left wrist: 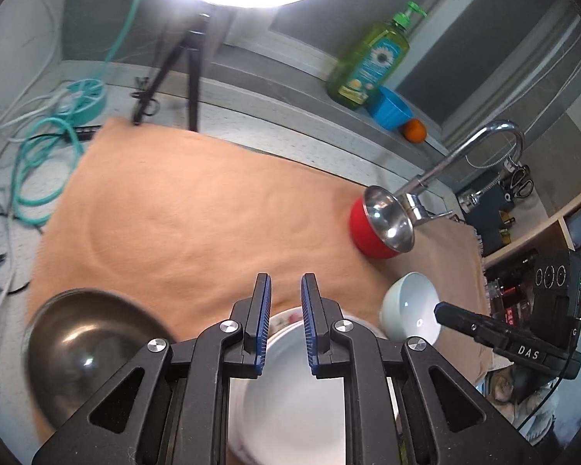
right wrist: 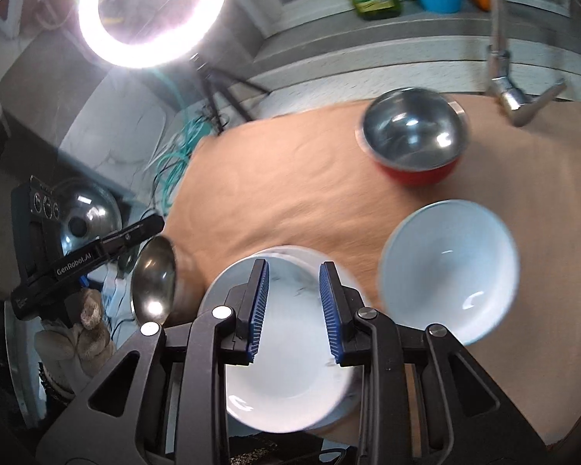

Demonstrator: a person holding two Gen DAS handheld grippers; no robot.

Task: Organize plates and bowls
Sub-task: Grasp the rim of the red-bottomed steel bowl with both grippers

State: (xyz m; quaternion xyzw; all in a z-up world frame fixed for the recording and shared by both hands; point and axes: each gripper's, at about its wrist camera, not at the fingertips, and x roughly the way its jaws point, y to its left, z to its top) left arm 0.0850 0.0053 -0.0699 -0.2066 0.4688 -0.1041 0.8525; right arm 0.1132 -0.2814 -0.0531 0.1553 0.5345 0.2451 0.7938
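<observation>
Two empty grippers (left wrist: 286, 283) (right wrist: 293, 269) above white bowl (right wrist: 290, 356).

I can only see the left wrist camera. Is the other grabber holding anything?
Observer: No. The right gripper has its jaws apart above a white marbled bowl and grips nothing.
Operator: Who's holding my grabber?
Observer: A gloved hand grips the handle of the left gripper.
Operator: Is anything hiding behind it?
Observer: Yes, a shiny round metal thing with a dark knob. It looks like a pot lid and lies off the cloth's edge.
</observation>
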